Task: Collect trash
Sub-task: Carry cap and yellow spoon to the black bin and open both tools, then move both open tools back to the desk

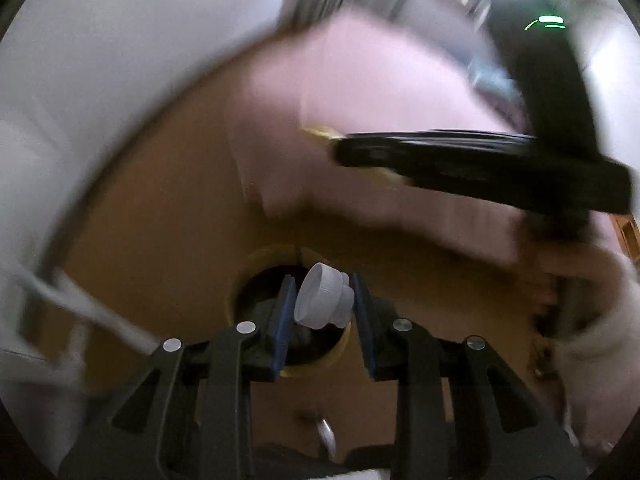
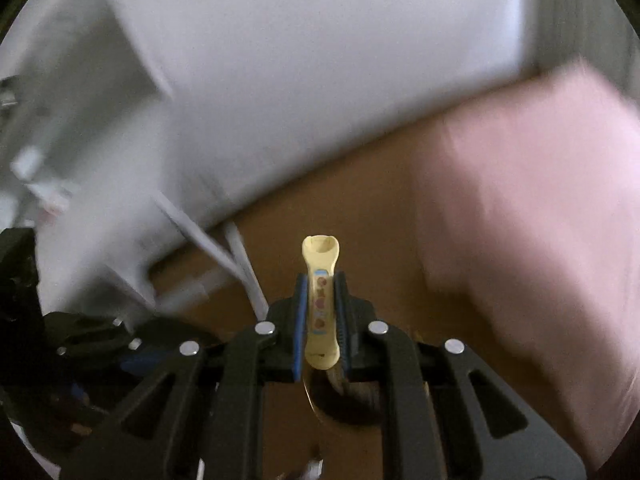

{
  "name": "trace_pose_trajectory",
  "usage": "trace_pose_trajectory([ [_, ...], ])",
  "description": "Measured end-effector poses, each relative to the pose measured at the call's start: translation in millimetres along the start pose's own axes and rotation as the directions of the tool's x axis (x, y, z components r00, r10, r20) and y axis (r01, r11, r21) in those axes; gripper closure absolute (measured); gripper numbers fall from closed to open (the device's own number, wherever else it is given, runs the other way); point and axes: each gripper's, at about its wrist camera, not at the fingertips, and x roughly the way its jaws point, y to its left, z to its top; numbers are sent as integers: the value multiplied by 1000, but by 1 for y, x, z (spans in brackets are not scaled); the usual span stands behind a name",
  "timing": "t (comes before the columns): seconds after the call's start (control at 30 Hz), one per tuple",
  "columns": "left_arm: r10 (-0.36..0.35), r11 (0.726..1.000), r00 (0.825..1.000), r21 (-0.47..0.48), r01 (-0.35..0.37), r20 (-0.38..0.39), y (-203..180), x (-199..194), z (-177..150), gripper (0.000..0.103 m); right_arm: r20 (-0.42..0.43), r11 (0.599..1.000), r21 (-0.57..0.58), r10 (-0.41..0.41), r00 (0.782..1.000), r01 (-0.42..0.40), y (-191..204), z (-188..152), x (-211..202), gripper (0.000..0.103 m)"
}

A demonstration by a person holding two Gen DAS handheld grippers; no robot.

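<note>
Both grippers loaded, hovering at the round bin hole.

Left gripper (image 1: 324, 304), low centre of its frame, pinches one white bottle cap (image 1: 322, 295) crookedly in narrow jaws, directly over the one dark hole (image 1: 280, 300) in the brown lid. Risk: the tilted cap slips early and rolls off. Right gripper (image 2: 322, 308) is clamped tight on one yellow wrapper (image 2: 321, 304), mid-frame. One pink cloth (image 2: 520, 208) at right.
</note>
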Motion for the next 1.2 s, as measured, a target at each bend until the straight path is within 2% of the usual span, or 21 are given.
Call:
trace_pose_trajectory([
  [0.07, 17, 998, 993, -56, -23, -119, 15, 65, -8, 75, -143, 994, 105, 6, 990, 9, -41, -37, 61, 89],
  [0.17, 58, 994, 970, -77, -78, -238, 28, 124, -18, 75, -221, 979, 200, 17, 975, 28, -72, -64, 106, 89],
  [0.27, 9, 989, 968, -138, -45, -250, 31, 131, -22, 75, -237, 968, 250, 58, 970, 3, -81, -70, 118, 89],
  [0.4, 1, 994, 973, -108, -27, -230, 25, 123, -26, 75, -240, 969, 247, 86, 967, -25, -84, -63, 120, 89],
  [0.43, 3, 994, 973, -103, -27, -230, 22, 123, -26, 66, -240, 969, 247, 86, 967, -25, -86, -59, 121, 77],
  [0.47, -4, 995, 971, -98, -20, -238, 26, 129, -13, 35, -247, 969, 246, 76, 966, -13, -92, -58, 119, 36],
  [0.5, -10, 996, 971, -94, -13, -240, 24, 129, -11, 18, -259, 971, 239, 43, 965, 21, -92, -56, 118, 16],
  [0.53, -10, 996, 974, -86, -9, -225, 19, 131, -10, 7, -255, 971, 232, 14, 967, 48, -88, -53, 120, 7],
  [0.63, 35, 999, 987, -22, -39, -157, 7, 120, -9, 7, -209, 971, 215, -57, 976, 102, -86, -47, 103, 7],
  [0.7, 84, 996, 994, 23, -82, -72, -5, 99, -2, 7, -146, 960, 220, -142, 979, 172, -88, -39, 80, 7],
  [0.77, 96, 993, 994, 58, -100, 60, -17, 60, 5, 7, -48, 945, 206, -249, 967, 253, -83, -28, 50, 7],
  [0.8, 100, 991, 986, 76, -111, 133, -24, 38, 9, 7, 33, 931, 193, -322, 946, 310, -76, -21, 28, 7],
  [0.83, 102, 987, 967, 101, -128, 232, -33, 6, 13, 7, 115, 915, 180, -385, 916, 362, -67, -14, 8, 7],
  [0.87, 114, 982, 949, 114, -153, 294, -39, -15, 16, 7, 166, 904, 169, -418, 893, 392, -60, -11, -4, 7],
  [0.9, 126, 977, 928, 121, -179, 350, -43, -40, 18, 7, 231, 888, 153, -458, 858, 433, -48, -4, -20, 7],
  [1.0, 172, 962, 861, 109, -252, 478, -41, -119, 22, 7, 367, 874, 120, -480, 796, 472, -14, 12, -50, 7],
  [1.07, 227, 949, 803, 59, -309, 551, -23, -174, 11, 7, 426, 895, 87, -431, 796, 438, 12, 23, -59, 7],
  [1.1, 277, 940, 771, 6, -342, 573, -6, -201, 2, 7, 448, 911, 60, -389, 805, 407, 28, 30, -61, 7],
  [1.13, 321, 929, 747, -41, -367, 582, 9, -221, -5, 7, 460, 926, 38, -350, 816, 376, 42, 35, -61, 7],
  [1.17, 388, 908, 712, -111, -404, 585, 31, -245, -19, 7, 471, 942, 14, -303, 828, 336, 57, 41, -60, 7],
  [1.2, 447, 884, 686, -168, -435, 574, 50, -264, -31, 7, 480, 959, -18, -239, 844, 282, 77, 48, -58, 7],
])
